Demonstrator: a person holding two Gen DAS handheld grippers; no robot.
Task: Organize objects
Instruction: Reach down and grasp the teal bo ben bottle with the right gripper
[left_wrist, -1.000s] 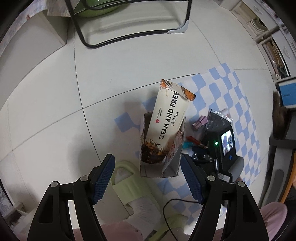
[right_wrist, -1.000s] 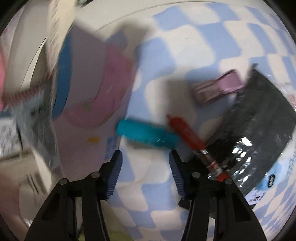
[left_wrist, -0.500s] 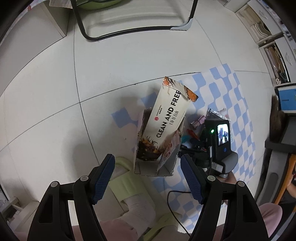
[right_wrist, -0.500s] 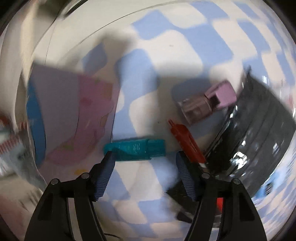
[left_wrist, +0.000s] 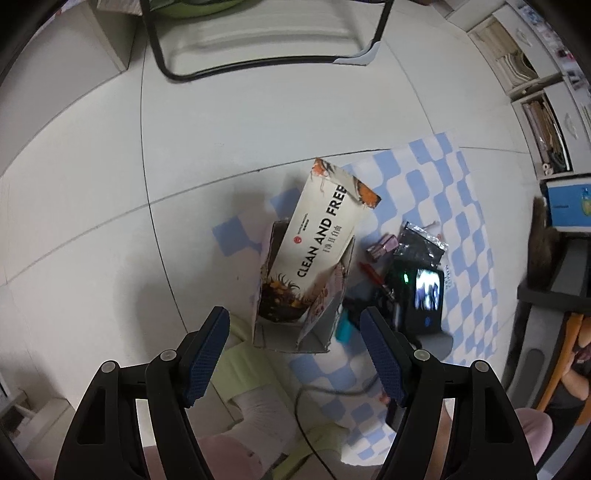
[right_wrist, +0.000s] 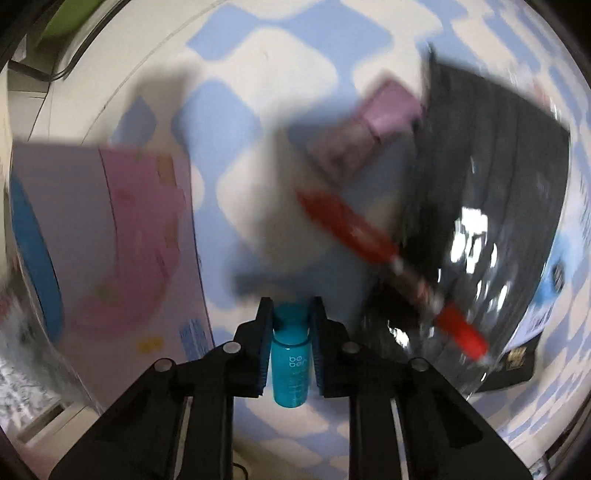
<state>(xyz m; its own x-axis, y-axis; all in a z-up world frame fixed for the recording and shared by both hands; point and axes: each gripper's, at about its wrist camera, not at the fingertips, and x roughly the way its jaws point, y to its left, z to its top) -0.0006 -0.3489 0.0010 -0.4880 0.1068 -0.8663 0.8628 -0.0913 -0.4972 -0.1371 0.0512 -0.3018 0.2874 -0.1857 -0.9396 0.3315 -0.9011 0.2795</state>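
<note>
My right gripper (right_wrist: 291, 302) points down at the blue-and-white checked mat (right_wrist: 288, 62). Its jaws are closing, and both pads press the sides of a teal tube (right_wrist: 290, 362) that lies lengthwise between them. Just right of it lie a red pen (right_wrist: 354, 229), a purple clip (right_wrist: 369, 133) and a black packet in a clear bag (right_wrist: 498, 184). My left gripper (left_wrist: 293, 314) hangs open and empty above an open cardboard box (left_wrist: 321, 332). A white "CLEAN AND FREE" carton (left_wrist: 317, 236) leans out of that box. The teal tube (left_wrist: 345, 330) shows beside the box.
The box's pink printed side (right_wrist: 140, 240) stands close on the left of the right gripper. A black chair frame (left_wrist: 258, 62) stands on the tiled floor beyond. A person's socked foot in a green slipper (left_wrist: 258, 402) and a cable (left_wrist: 332, 391) lie near the box. Shelves (left_wrist: 535, 110) line the right.
The right gripper has come down over the teal tube and rolled, so the tube now runs lengthwise between the fingers, and the jaws have narrowed onto it. The left gripper rolled slightly in place.
</note>
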